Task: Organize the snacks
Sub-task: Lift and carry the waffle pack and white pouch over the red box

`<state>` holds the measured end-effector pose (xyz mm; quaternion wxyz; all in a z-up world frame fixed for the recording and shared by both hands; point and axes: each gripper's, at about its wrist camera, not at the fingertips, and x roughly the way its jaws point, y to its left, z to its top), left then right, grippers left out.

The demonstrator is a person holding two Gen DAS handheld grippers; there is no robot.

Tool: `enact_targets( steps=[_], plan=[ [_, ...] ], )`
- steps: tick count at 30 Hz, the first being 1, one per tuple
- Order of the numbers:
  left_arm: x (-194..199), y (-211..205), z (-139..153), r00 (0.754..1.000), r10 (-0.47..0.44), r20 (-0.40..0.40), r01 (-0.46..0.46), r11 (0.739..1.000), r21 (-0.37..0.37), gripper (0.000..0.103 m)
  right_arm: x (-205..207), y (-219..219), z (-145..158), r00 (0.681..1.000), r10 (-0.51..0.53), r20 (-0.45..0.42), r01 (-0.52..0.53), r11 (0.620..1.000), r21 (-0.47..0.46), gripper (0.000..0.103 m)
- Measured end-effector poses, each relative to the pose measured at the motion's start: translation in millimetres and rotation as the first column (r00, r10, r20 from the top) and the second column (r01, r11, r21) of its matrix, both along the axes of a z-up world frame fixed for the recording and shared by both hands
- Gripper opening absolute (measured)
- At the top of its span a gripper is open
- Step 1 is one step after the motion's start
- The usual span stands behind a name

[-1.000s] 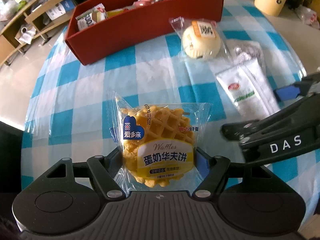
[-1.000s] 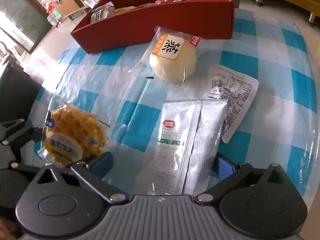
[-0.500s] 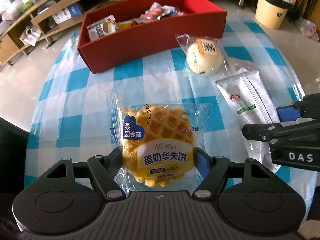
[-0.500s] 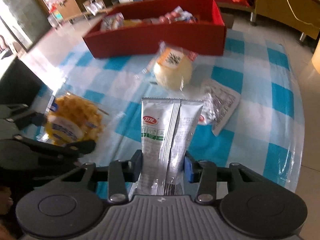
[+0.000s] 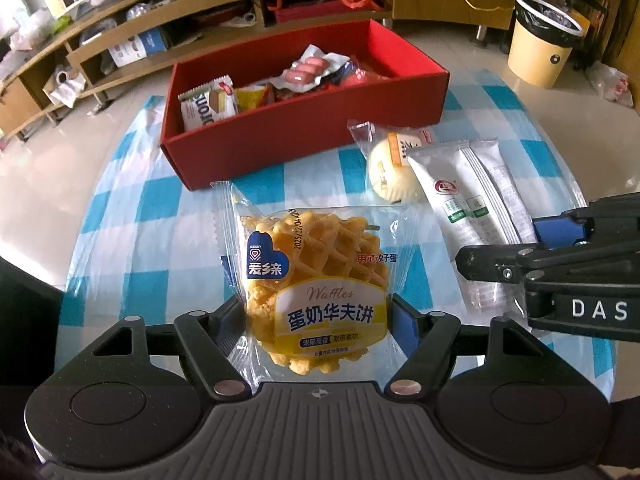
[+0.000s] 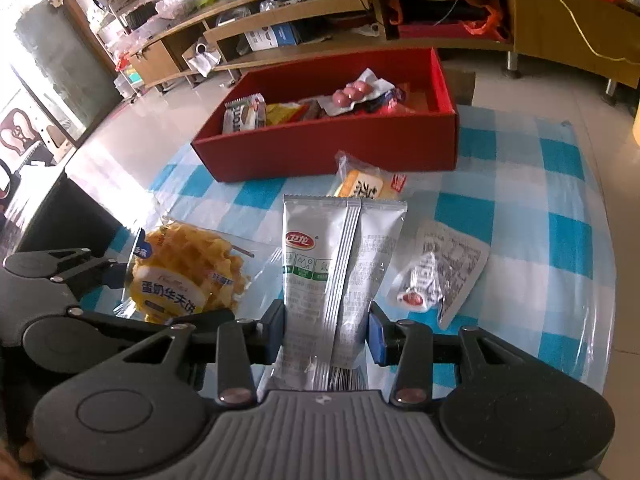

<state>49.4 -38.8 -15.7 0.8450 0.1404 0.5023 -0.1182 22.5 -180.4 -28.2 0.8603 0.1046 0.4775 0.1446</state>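
Left gripper (image 5: 318,320) clamps 1 waffle pack (image 5: 316,284) | right gripper (image 6: 326,326) clamps 1 silver sachet (image 6: 336,264) | 1 red box (image 6: 332,144)

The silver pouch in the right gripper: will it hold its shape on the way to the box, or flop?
The silver pouch probably stays fairly straight: it stands upright above the right gripper without drooping. Its flat, thin look suggests it is light. The glossy film may be slippery, so it could slide if the grip loosens.
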Motion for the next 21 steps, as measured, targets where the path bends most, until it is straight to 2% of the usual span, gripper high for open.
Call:
enact_targets(
  steps=[21],
  plan=[
    [38, -14, 30, 0.996, 0.021, 0.083, -0.019, 0.999, -0.031, 0.078, 37, -4, 35, 0.994, -0.008, 0.105, 0.003, 0.999, 0.045, 0.040]
  ],
)
